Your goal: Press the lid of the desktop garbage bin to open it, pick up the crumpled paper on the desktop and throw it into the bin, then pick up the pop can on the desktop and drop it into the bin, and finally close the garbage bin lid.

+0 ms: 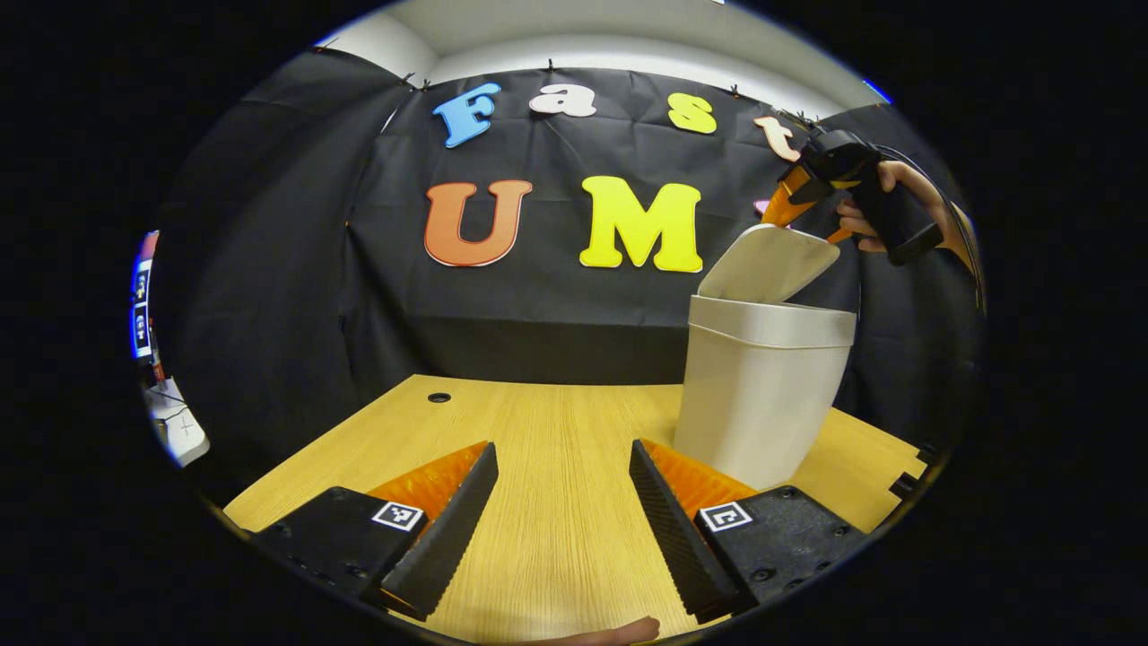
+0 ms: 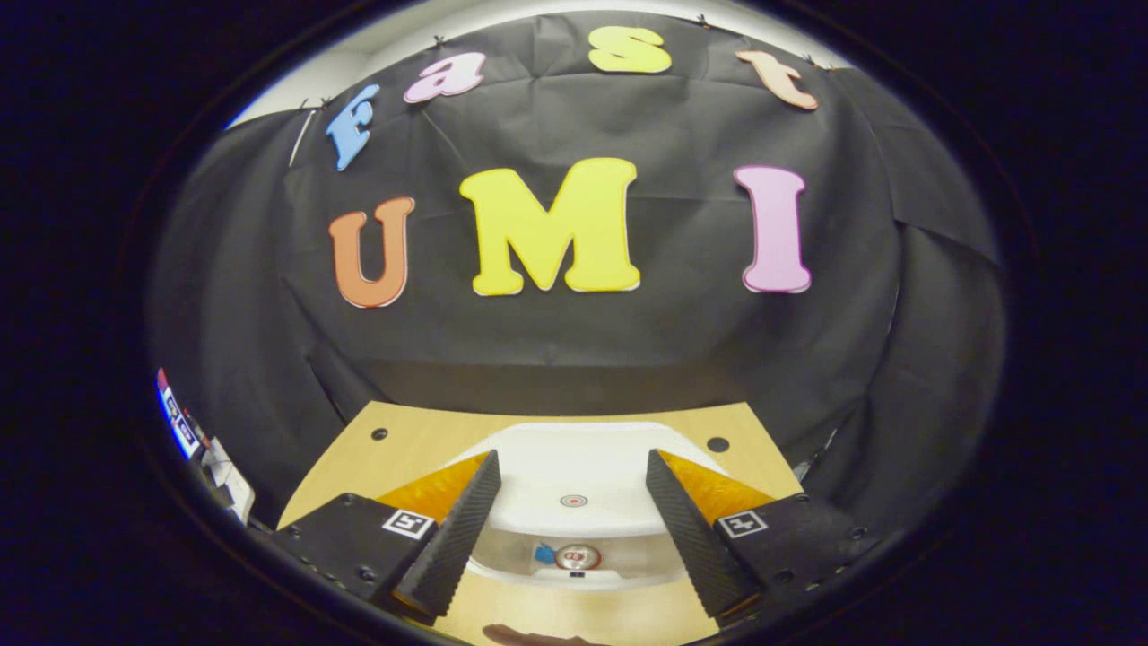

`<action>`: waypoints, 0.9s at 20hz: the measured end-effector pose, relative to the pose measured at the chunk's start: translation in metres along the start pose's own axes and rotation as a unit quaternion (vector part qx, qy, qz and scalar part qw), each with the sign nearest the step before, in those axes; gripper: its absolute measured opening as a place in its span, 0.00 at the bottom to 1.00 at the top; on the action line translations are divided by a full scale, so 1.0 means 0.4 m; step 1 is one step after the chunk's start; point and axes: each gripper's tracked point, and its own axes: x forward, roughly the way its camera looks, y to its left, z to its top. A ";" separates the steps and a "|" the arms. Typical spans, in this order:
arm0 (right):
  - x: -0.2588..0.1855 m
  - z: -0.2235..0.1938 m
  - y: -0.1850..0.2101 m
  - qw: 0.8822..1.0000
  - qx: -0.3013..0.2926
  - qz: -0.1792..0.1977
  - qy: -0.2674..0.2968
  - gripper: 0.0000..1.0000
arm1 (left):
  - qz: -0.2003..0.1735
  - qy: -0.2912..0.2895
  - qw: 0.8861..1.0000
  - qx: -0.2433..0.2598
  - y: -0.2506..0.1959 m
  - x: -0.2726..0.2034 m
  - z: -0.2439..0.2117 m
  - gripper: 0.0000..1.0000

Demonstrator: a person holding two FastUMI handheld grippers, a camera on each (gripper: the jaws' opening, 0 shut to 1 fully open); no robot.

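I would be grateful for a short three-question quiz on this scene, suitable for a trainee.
1. True or false: the lid of the garbage bin is shut flat.
2. What lies inside the bin, seen from above in the right gripper view? A) a pop can B) a spoon C) a sponge
3. Fill in: the left gripper hangs open over the wooden ____.

Key
1. False: the lid is tilted up, with the right gripper just above it.
2. A: the can's top shows through the opening, under the right gripper's parted fingers.
3. Desktop.
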 end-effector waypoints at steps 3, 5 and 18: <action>0.000 -0.044 -0.014 0.999 0.028 0.016 0.018 0.94 | -0.018 -0.009 1.000 -0.001 -0.039 -0.005 0.006 0.96; 0.001 -0.071 -0.020 0.999 0.023 0.022 0.026 0.95 | -0.021 -0.007 1.000 0.010 -0.050 -0.002 0.001 0.95; -0.027 -0.191 -0.028 0.998 -0.029 0.002 -0.057 0.94 | -0.002 0.005 0.999 0.034 -0.048 0.004 -0.026 0.95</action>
